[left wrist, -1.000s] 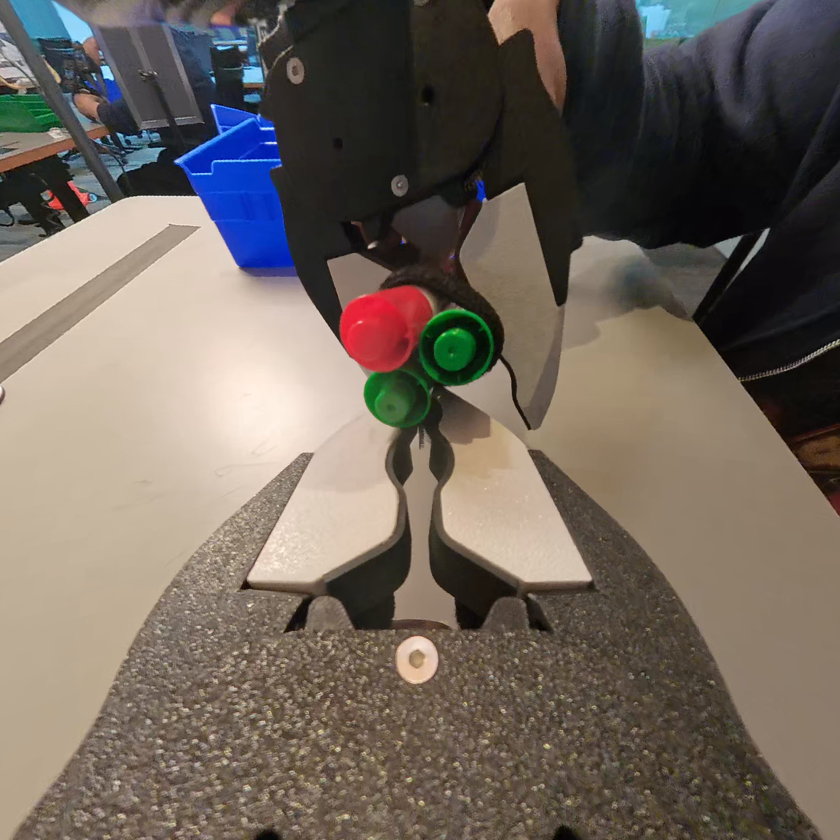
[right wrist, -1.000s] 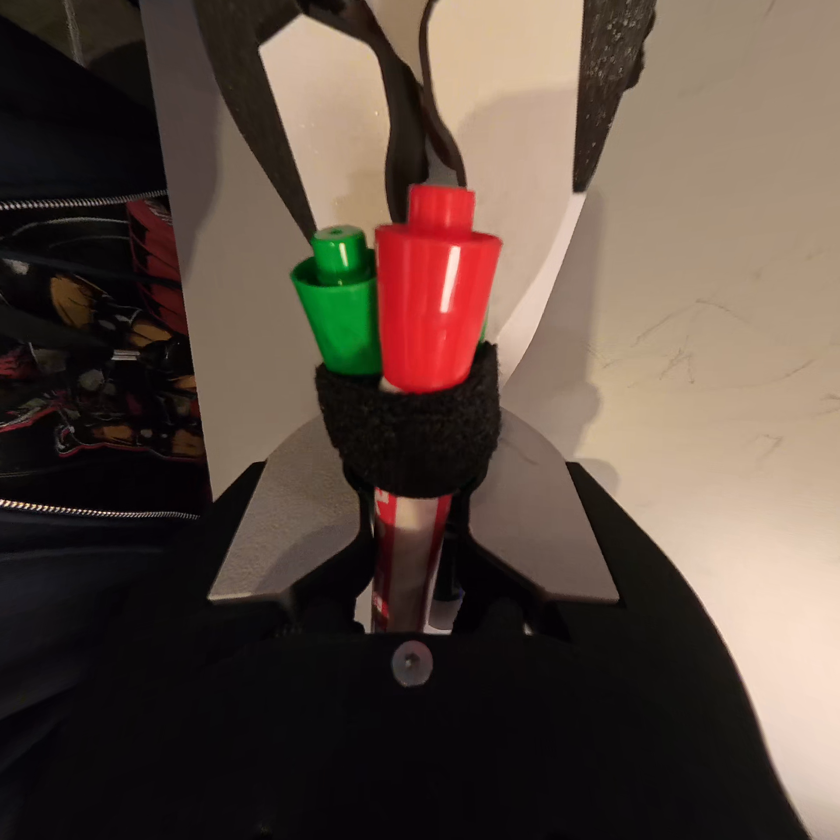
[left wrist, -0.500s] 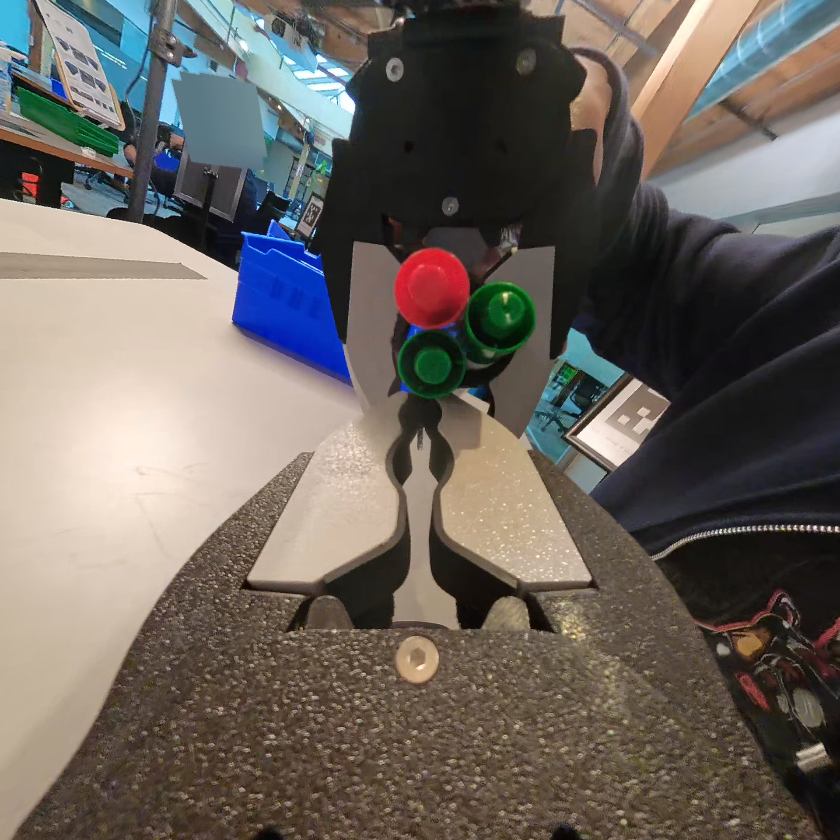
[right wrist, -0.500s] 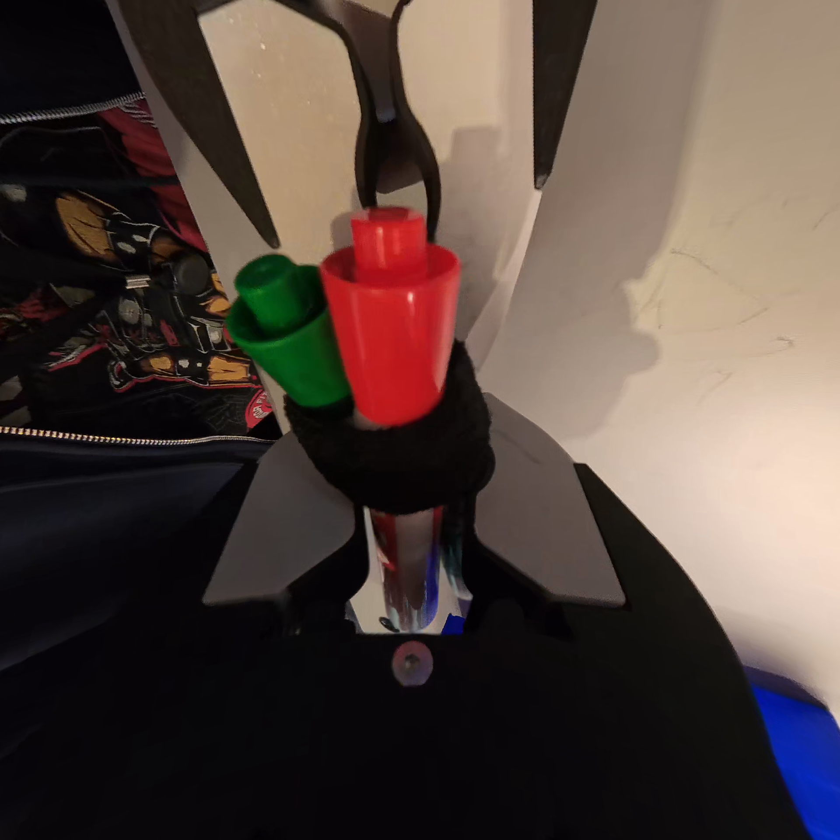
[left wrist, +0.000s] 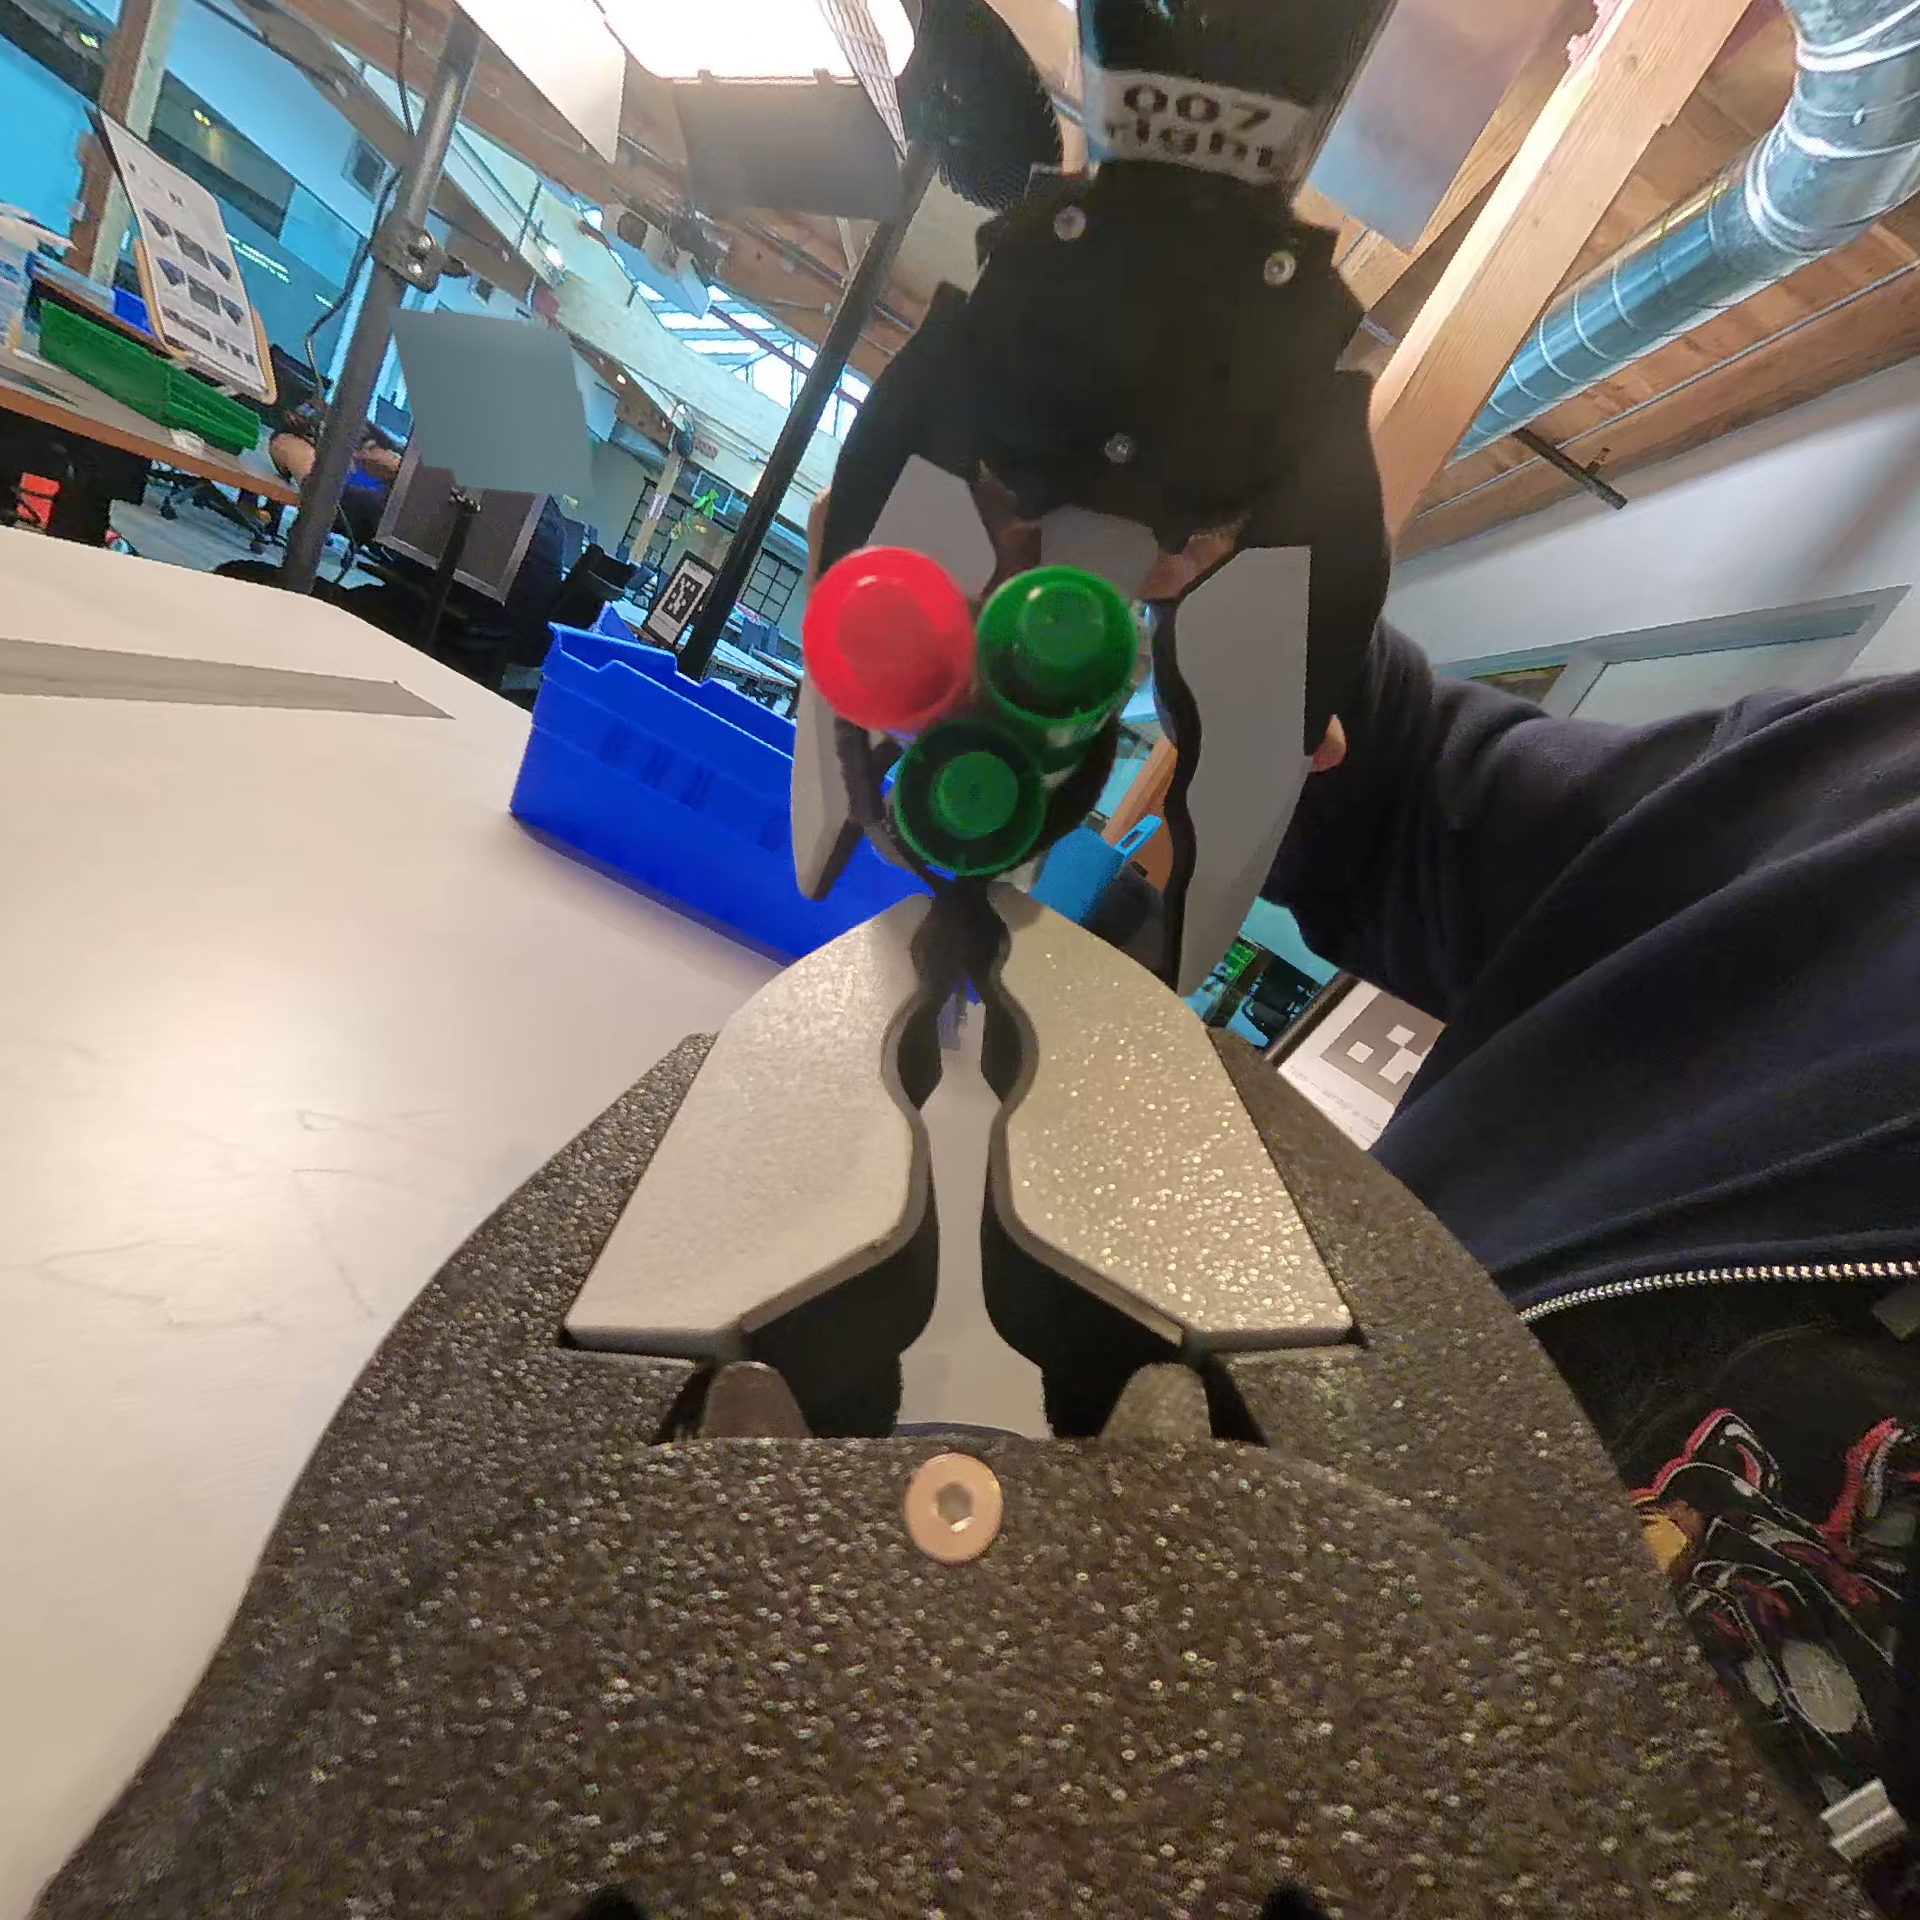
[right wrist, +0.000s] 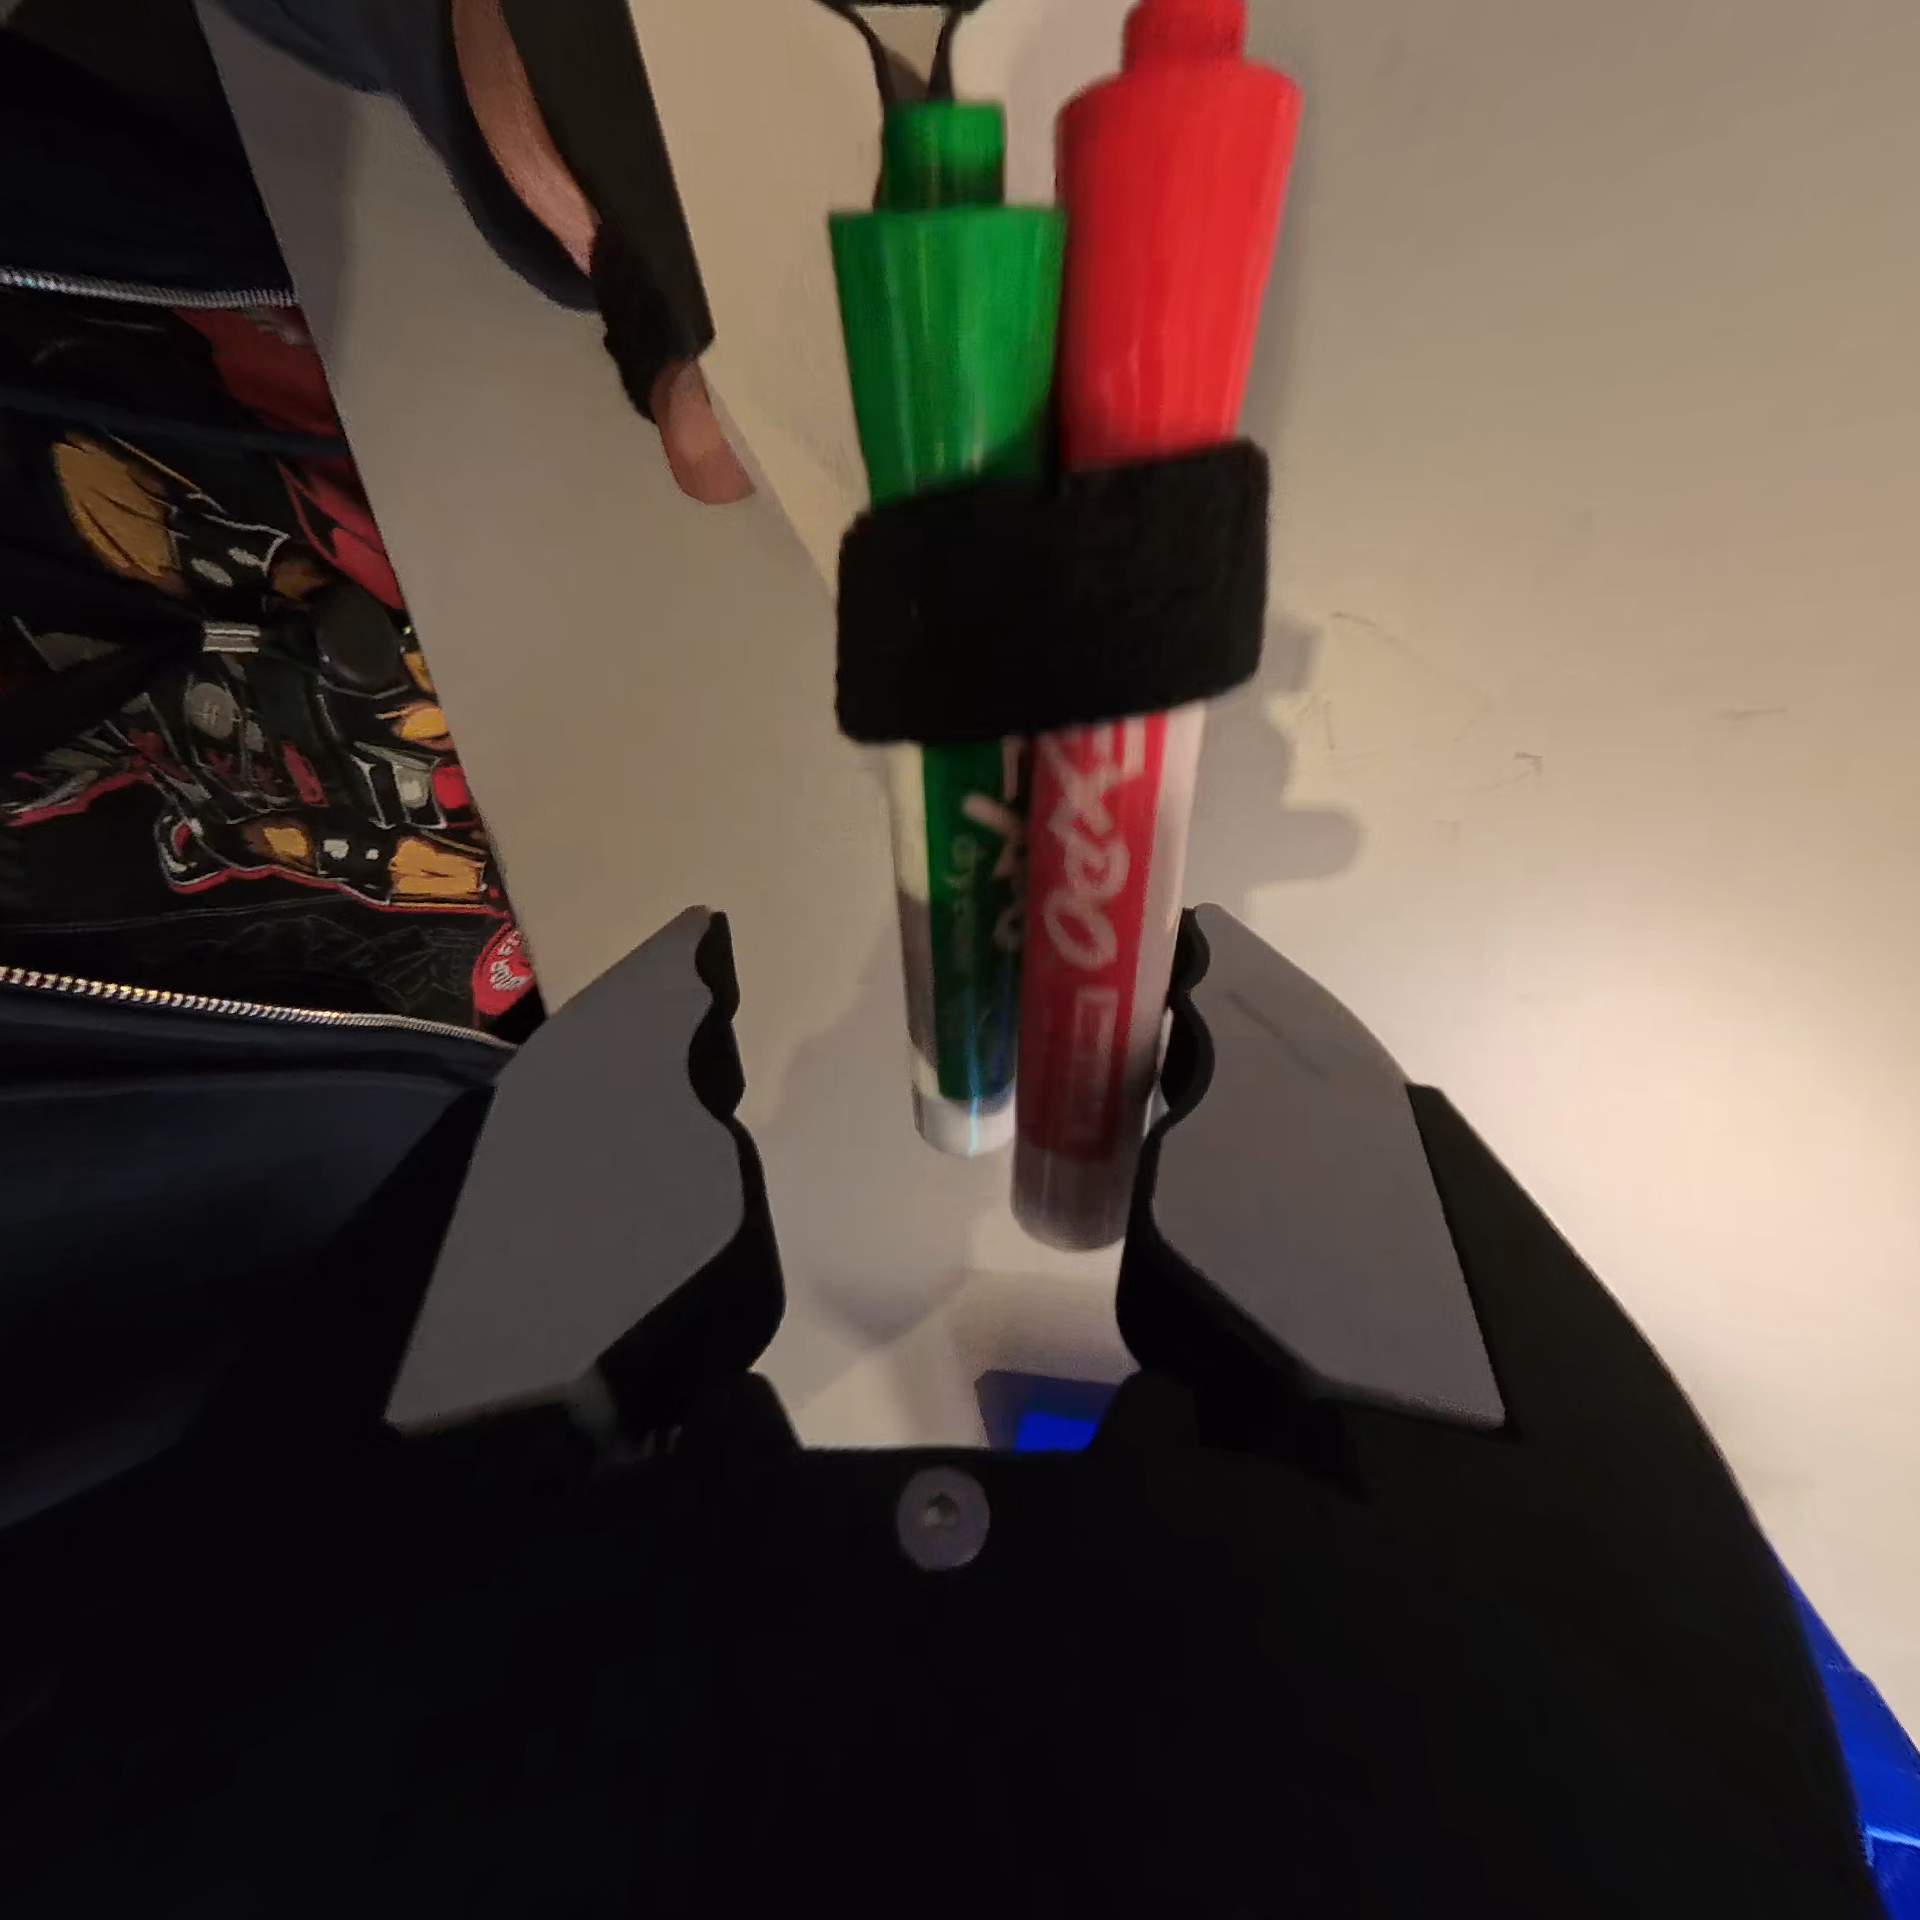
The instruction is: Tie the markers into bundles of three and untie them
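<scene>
Now my left claw (left wrist: 961, 940) pinches the soft black fabric band's (right wrist: 1049, 592) tail; right claw (right wrist: 956, 1049) released. I regrip the light, slippery plastic red-and-green marker bundle (right wrist: 1049, 904) at 12 o'clock.

Blue bin (left wrist: 665, 769) on grey table (left wrist: 260, 987), green crates (left wrist: 145, 379) behind

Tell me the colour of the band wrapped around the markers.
Black: the band shows best in the right wrist view, wrapped around the markers.

Left wrist cam sits low, tilted up, facing right gripper (left wrist: 1023, 883) close. Right wrist cam faces down at tabletop (right wrist: 1558, 520), close. Both share the 3-marker bundle (left wrist: 966, 707) w/ black band (right wrist: 1049, 592).
</scene>
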`<state>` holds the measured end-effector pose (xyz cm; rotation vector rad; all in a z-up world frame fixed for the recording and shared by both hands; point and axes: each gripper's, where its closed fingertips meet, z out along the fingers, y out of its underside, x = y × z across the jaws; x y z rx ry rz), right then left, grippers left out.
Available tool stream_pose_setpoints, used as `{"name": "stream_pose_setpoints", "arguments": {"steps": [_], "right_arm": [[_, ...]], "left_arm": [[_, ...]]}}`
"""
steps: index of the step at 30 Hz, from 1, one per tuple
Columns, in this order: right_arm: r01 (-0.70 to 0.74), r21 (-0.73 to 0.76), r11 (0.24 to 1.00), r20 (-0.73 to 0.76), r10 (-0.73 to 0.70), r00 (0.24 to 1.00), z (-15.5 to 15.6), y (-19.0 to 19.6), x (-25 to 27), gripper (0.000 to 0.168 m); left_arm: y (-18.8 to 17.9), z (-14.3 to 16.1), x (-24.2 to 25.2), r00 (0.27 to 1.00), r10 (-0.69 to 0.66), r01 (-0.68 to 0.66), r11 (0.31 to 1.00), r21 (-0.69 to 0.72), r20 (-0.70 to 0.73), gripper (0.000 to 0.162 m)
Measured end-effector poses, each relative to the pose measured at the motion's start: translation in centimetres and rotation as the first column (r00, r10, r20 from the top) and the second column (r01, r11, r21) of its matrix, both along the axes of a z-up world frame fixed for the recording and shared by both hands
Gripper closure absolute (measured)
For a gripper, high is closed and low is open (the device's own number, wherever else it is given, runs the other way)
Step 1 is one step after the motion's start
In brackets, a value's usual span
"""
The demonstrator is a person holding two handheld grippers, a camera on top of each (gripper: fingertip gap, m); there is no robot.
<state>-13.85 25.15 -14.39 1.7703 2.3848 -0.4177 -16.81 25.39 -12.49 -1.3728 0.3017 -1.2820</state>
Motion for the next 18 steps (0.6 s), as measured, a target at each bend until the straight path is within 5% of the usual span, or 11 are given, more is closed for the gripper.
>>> {"name": "stream_pose_setpoints", "arguments": {"steps": [12,15,18], "right_arm": [[0.068,0.068,0.995,-0.31,-0.043,0.95,1.7,2.0,-0.6,0.089],[0.132,0.084,0.988,-0.465,-0.078,0.882,2.2,2.6,-0.5,0.082],[0.227,0.082,0.971,-0.696,-0.107,0.71,2.5,3.5,-0.8,0.08]], "left_arm": [[0.0,1.0,-1.1,0.997,-0.002,-0.002,0.999,0.048,0.082,0.159],[0.2,1.2,-1.8,0.996,0.021,-0.026,0.998,0.058,0.092,0.159],[0.6,1.5,-2.8,0.992,0.066,-0.073,0.995,0.067,0.103,0.159]]}}
